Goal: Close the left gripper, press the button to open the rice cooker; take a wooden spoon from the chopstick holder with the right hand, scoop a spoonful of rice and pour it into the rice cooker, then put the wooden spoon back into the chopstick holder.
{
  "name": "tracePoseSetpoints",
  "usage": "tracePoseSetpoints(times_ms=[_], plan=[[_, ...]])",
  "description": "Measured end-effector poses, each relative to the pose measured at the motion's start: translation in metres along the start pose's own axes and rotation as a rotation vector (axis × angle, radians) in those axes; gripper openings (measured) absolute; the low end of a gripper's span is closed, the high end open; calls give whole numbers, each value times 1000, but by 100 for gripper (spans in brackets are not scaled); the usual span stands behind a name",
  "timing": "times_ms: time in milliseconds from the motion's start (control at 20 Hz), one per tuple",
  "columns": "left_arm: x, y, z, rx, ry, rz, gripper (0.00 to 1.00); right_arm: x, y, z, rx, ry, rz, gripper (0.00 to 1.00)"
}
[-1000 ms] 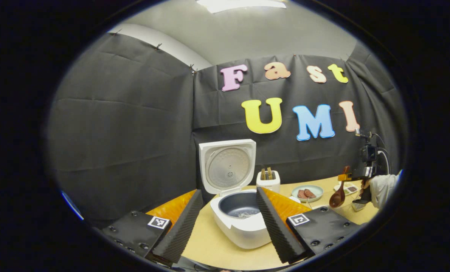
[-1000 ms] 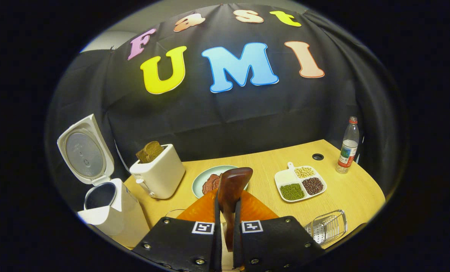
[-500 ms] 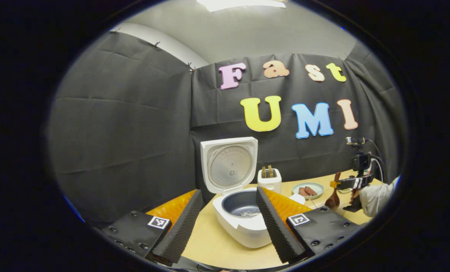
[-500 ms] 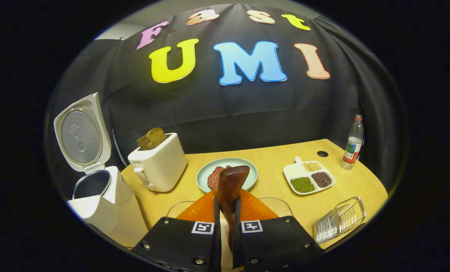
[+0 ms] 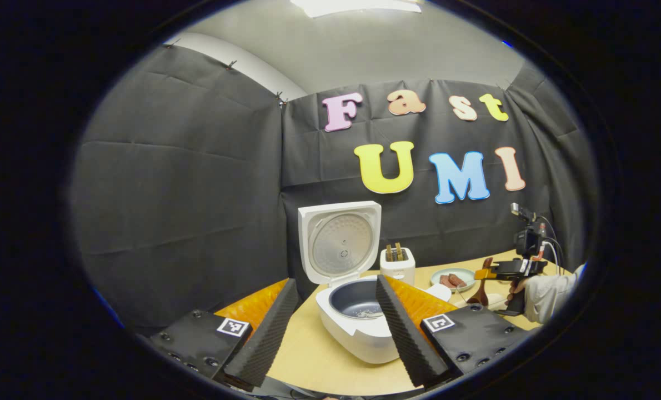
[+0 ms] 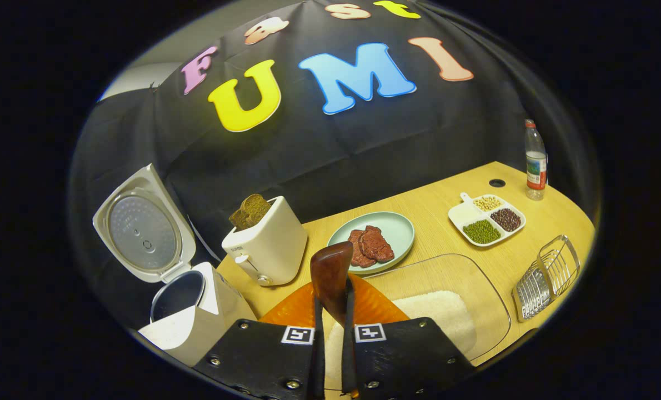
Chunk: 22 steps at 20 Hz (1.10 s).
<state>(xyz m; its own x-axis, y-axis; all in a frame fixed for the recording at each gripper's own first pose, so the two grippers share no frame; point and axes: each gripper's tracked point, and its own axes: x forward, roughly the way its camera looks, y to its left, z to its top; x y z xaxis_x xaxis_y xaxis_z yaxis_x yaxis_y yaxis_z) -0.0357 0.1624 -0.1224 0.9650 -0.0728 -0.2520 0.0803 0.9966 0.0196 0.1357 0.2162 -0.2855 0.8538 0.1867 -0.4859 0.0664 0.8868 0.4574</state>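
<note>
The white rice cooker (image 5: 358, 333) stands open, lid (image 5: 339, 241) upright, a few grains in its dark pot. My left gripper (image 5: 336, 283) is open in front of it, one finger to each side, holding nothing. My right gripper (image 6: 333, 294) is shut on the dark wooden spoon (image 6: 330, 269), bowl end pointing forward. It hovers just above the near edge of a glass dish of white rice (image 6: 441, 311). The wire chopstick holder (image 6: 547, 275) lies to the right. In the left gripper view, the right gripper (image 5: 483, 273) holds the spoon (image 5: 477, 291) low over the table.
A white toaster (image 6: 266, 247) with bread stands beside the cooker (image 6: 189, 311). Behind the rice dish are a green plate of meat (image 6: 391, 230), a divided dish of beans (image 6: 486, 219) and a water bottle (image 6: 535, 161). A sleeve (image 5: 550, 283) shows at far right.
The right gripper has come down and tipped toward the table with the spoon, bringing the glass rice dish into its view. The left gripper has hardly moved.
</note>
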Motion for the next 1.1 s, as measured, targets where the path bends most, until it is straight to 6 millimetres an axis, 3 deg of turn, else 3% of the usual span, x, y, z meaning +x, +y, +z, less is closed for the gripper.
tracePoseSetpoints(times_ms=[250, 450, 850, 1100], plan=[[1, -13, 1, -4, -3, -18, 98, -4, -40, 7, 258, 27, -9, 12], [0, -27, 9, 7, -12, -33, 98, -14, -51, 20, 316, 5, 12, 12], [-5, -48, 20, 18, -31, -54, 98, -33, -40, 65, 472, -51, 113, 12], [-11, -42, 21, 9, -38, -41, 98, -45, -10, 89, 609, -59, 205, 12]])
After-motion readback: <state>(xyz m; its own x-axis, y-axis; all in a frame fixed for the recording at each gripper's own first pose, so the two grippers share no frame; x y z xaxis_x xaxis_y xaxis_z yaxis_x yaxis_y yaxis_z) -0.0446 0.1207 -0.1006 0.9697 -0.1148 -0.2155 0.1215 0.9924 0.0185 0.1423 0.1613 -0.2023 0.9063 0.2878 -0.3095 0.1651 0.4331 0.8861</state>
